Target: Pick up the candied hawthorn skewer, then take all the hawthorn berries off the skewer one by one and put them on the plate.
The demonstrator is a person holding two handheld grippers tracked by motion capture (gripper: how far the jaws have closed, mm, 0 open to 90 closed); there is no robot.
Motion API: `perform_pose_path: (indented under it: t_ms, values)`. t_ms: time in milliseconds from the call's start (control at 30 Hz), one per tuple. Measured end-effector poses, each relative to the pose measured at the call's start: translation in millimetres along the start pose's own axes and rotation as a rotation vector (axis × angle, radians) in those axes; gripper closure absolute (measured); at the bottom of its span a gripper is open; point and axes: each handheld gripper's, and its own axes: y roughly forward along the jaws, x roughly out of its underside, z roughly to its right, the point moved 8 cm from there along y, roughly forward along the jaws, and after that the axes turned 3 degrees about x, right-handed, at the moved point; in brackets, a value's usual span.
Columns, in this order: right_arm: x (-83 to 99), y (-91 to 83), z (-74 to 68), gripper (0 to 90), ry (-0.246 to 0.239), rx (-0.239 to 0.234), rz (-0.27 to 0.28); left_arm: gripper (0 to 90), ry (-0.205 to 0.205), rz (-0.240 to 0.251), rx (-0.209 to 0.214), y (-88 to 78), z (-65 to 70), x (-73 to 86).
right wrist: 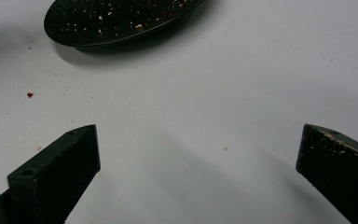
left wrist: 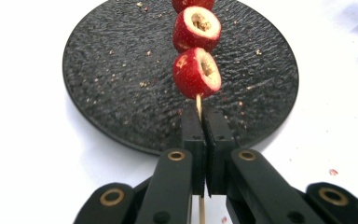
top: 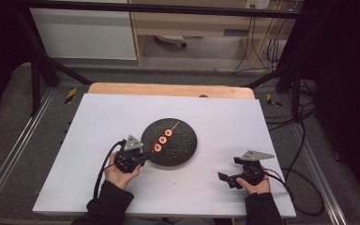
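High view. Left gripper (top: 143,157) at lower centre-left, held in a left hand (top: 118,174) with a dark sleeve entering from the bottom edge; jaws point right and up, at the near-left rim of the black plate (top: 183,145). Skewer (top: 165,135) runs diagonally from those jaws across the plate toward upper right, three red fruit pieces (top: 162,140) threaded on it. Right gripper (top: 228,180) at lower right, held in a right hand (top: 254,186), well apart from the plate, pointing left. Plate sits mid-frame on a white desk (top: 103,122); wooden edge beyond the far side. Grey floor around, black frame legs at both sides, cables trailing at right, light wood cabinet at top.

Left gripper view. Jaws together, clamped on the thin wooden skewer (left wrist: 198,106) at frame centre; stick passes between them and shows again below. Nearest fruit piece (left wrist: 196,73) just above the jaw tips, hollow core facing up-right; second one (left wrist: 196,29) directly above it, third cut off by the top edge. Plate (left wrist: 112,93) behind, textured black, dotted with pale crumbs. White desk (left wrist: 23,140) on either side; small red speck at lower right.

Right gripper view. Jaws wide apart, one at lower left, one at right edge, nothing between. White desk (right wrist: 214,93) beneath with scattered crumbs and a red speck (right wrist: 30,94) at left. Plate (right wrist: 116,21) at upper left, seen at a low angle.
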Motion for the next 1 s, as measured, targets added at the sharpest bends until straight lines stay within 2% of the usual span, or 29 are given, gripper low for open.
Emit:
perform_pose_path:
  t_ms: [167, 433, 600, 1000]
  values:
    - [-1.8, 1.6, -2.8, 0.5, 0.0, -0.001, 0.0, 88.1, 0.012, 0.016, 0.032, -9.0, 0.3, 10.8]
    - [-6.6, 5.7, -10.4, 0.5, -0.002, 0.001, 0.003, 88.2, 0.034, 0.04, 0.051, -20.0, 2.0, 25.8]
    - [-10.0, 9.1, -16.4, 0.5, -0.012, 0.001, 0.005, 88.2, 0.034, 0.068, 0.065, -25.2, 3.0, 27.2]
    - [-23.4, 17.3, -36.3, 0.5, -0.02, -0.003, 0.011, 88.2, 0.05, 0.086, 0.097, -30.4, 9.0, 35.7]
